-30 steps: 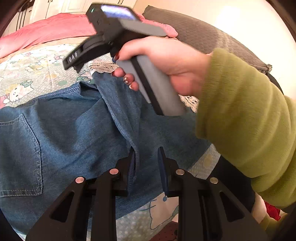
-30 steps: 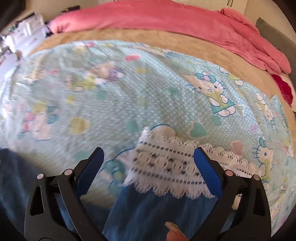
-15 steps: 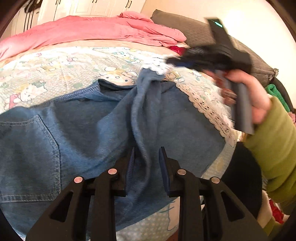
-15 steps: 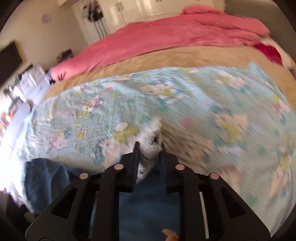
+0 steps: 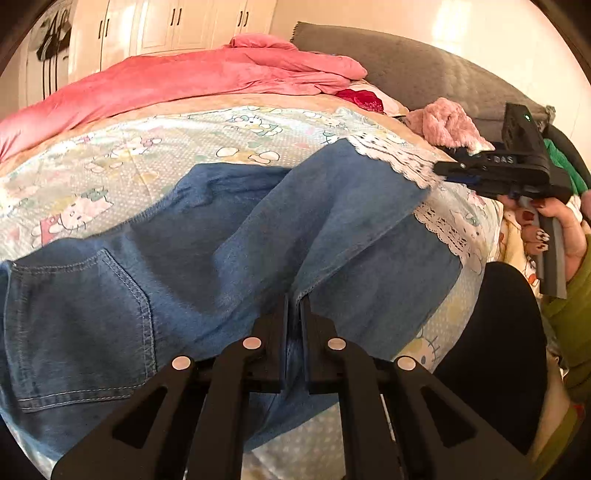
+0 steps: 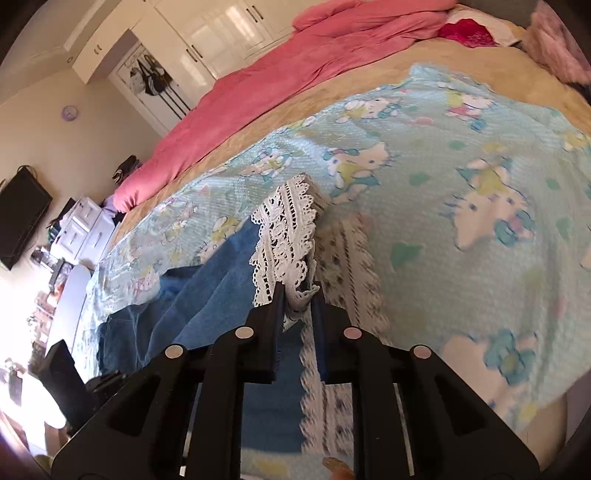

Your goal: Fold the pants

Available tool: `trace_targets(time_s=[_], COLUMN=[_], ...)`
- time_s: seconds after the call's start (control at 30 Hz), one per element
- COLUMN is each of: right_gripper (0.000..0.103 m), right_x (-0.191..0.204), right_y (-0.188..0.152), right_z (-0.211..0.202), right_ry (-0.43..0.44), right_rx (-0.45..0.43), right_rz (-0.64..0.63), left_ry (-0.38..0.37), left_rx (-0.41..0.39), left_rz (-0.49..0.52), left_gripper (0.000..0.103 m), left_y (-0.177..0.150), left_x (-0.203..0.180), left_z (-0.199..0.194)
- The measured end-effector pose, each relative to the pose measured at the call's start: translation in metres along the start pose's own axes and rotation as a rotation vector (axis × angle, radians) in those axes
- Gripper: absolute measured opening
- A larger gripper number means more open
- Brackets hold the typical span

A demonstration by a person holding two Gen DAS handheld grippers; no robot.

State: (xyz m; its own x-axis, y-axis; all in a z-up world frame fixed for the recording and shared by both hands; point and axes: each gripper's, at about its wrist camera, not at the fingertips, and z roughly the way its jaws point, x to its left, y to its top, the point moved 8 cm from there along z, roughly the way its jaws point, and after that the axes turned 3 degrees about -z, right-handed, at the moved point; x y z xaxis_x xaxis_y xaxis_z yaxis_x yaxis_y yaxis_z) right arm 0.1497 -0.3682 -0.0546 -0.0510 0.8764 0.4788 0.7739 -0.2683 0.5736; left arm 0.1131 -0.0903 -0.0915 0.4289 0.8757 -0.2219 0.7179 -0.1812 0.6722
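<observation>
- The bed (image 5: 280, 101) carried everything, its tan cover showing beyond a pale blue cartoon-cat sheet (image 5: 155, 147).
- The blue denim pants (image 5: 229, 236) with white lace hems (image 6: 288, 240) lay on that sheet.
- A pink blanket (image 5: 192, 74) lay bunched along the far side.
- A fuzzy pink cloth (image 5: 448, 123) and a red item (image 5: 360, 98) lay near the grey headboard (image 5: 406, 70).

Blue denim pants with white lace hems (image 5: 229, 236) lie across the cartoon-print sheet (image 5: 110, 158); a pink quilt (image 5: 177, 81) lies behind.

Home bedroom: bed (image 5: 110, 162), pink duvet (image 5: 184, 81), wardrobe (image 6: 229, 33).
</observation>
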Motion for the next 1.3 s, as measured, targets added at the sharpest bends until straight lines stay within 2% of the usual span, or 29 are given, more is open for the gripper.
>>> trace_targets(time_s=[0.27,0.47,0.5,0.57,0.63,0.67,0.7,0.73,0.87,0.93,1.07,1.2,1.3], right_gripper=[0.008,0.009,0.010,0.024,0.024,0.025,0.026,0.027,0.037,0.038,0.038,0.038,0.038], right_x=[-0.025,-0.040,-0.042,-0.045,-0.037,-0.023,-0.013,0.010,0.088,0.114,0.144,0.152,0.149], right_y=[-0.047,-0.071,-0.072,-0.072,-0.066,-0.063,-0.064,-0.068,-0.101,-0.116,-0.137,-0.145,-0.146], right_z=[-0.026,-0.031,-0.029,-0.033,-0.046,-0.054,-0.055,-0.055,-0.028,-0.008,0.028,0.050,0.063], right_ry=[-0.014,-0.055,-0.068,-0.124,-0.181,-0.218,-0.222,-0.211,-0.119,-0.099,-0.107,-0.135,-0.151], right_rx=[0.054,0.085,0.089,0.073,0.012,-0.028,-0.039,-0.042,0.030,0.079,0.163,0.217,0.227], right_rz=[0.054,0.057,0.047,0.024,-0.065,-0.166,-0.223,-0.335,-0.687,-0.813,-0.999,-1.082,-1.094], left_ry=[-0.010,-0.014,-0.016,-0.018,-0.019,-0.021,-0.023,-0.025,-0.023,-0.023,-0.028,-0.037,-0.045], left_rx=[-0.017,0.006,0.013,0.018,0.018,0.017,0.015,0.016,0.021,0.017,0.007,0.012,0.020], left_rz=[0.058,0.084,0.083,0.083,0.083,0.084,0.085,0.087,0.090,0.088,0.086,0.081,0.084], left_gripper=[0.005,0.005,0.005,0.005,0.005,0.005,0.005,0.005,0.005,0.005,0.005,0.005,0.007], left_y=[-0.004,-0.015,-0.016,-0.018,-0.019,-0.019,-0.019,-0.019,-0.020,-0.020,-0.018,-0.019,-0.021], left_x=[-0.007,-0.015,-0.015,-0.015,-0.016,-0.016,-0.017,-0.018,-0.019,-0.018,-0.017,-0.015,-0.014], left_z=[-0.022,-0.022,-0.020,-0.018,-0.017,-0.017,-0.017,-0.016,-0.013,-0.014,-0.017,-0.016,-0.014])
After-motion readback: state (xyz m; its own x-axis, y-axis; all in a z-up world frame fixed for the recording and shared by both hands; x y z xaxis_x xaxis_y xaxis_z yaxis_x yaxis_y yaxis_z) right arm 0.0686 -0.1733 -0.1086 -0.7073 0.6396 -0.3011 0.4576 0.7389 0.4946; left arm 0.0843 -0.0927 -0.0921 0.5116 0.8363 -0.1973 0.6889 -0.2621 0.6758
